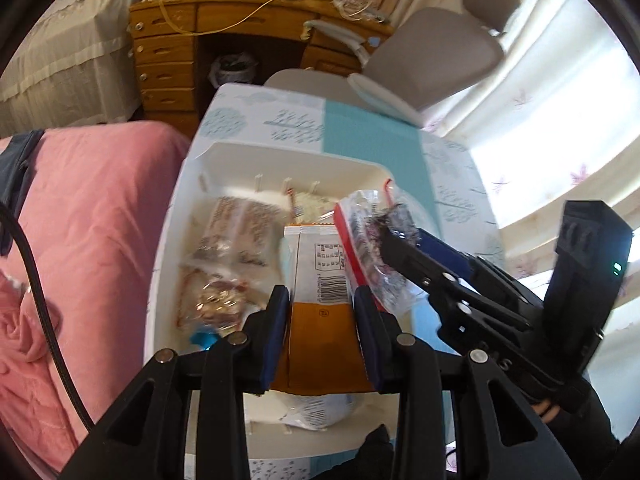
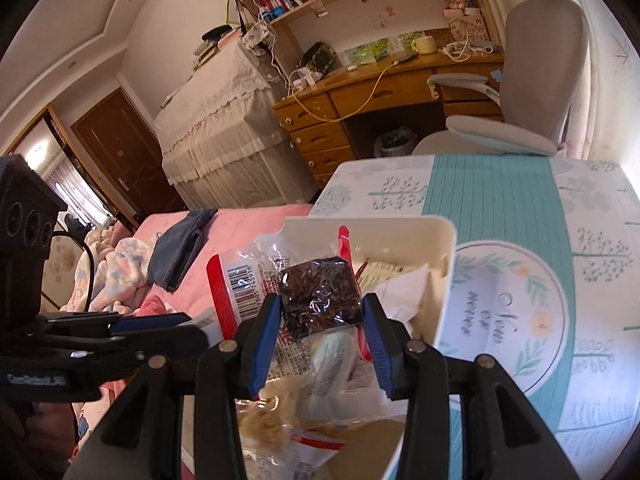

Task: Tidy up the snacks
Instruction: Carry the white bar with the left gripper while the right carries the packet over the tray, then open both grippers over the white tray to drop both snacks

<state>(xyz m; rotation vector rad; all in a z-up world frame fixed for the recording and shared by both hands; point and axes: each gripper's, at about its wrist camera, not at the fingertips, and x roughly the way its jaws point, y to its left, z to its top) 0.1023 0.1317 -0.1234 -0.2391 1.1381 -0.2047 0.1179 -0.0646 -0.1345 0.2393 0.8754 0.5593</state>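
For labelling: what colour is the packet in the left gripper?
Orange and white packet; left wrist view.

An orange-and-white packet (image 1: pixel 318 280) and a clear red-edged brownie pouch (image 2: pixel 316 294) are held above the white bin (image 1: pixel 168 240).

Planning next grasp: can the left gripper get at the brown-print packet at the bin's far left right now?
Probably not: the left gripper is shut on the orange-and-white packet. The brown-print packet lies uncovered in the white bin.

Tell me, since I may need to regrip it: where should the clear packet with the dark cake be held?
Grip the clear packet across the dark cake block, coming from the near side above the white bin. The block is the firm part; the red-edged film around it is loose. The right hand-held gripper already straddles it there.
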